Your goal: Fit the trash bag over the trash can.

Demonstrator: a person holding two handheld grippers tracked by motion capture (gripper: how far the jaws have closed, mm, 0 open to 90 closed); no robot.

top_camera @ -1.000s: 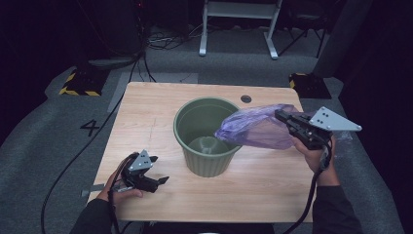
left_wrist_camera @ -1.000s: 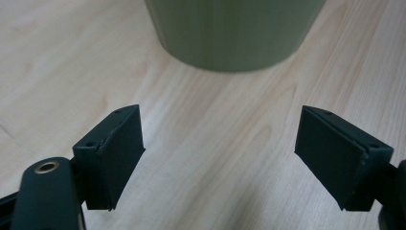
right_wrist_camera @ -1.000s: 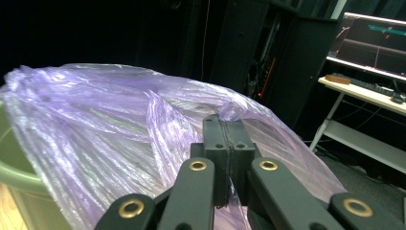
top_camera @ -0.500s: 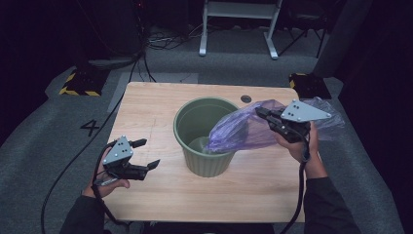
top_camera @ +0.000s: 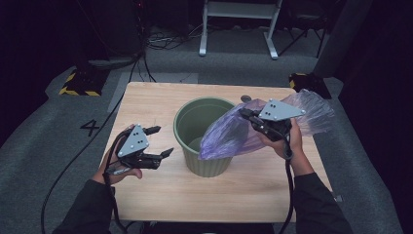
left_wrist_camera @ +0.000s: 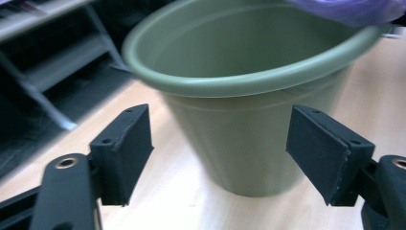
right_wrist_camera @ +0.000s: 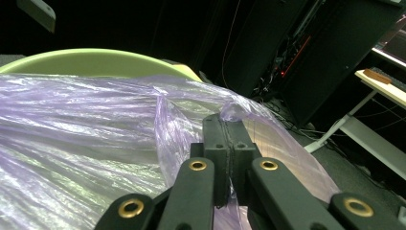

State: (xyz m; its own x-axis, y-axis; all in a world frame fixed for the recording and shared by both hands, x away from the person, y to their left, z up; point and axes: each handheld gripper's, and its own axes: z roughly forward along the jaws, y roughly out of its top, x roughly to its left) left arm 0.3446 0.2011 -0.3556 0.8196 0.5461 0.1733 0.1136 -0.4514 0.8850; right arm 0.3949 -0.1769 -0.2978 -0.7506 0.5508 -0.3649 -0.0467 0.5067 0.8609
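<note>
Right claw (right_wrist_camera: 225, 139) on purple bag (right_wrist_camera: 76, 143)

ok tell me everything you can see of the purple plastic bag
The thin, translucent purple plastic bag is crinkled and glossy. The right gripper holds it shut between its fingers, pinching a fold of film near the bag's edge. The bag is lifted off the light wooden table, one end draped over the right rim of the round green plastic pot, the other billowing out behind the hand, past the table's right edge. What it holds, if anything, cannot be told.
</note>
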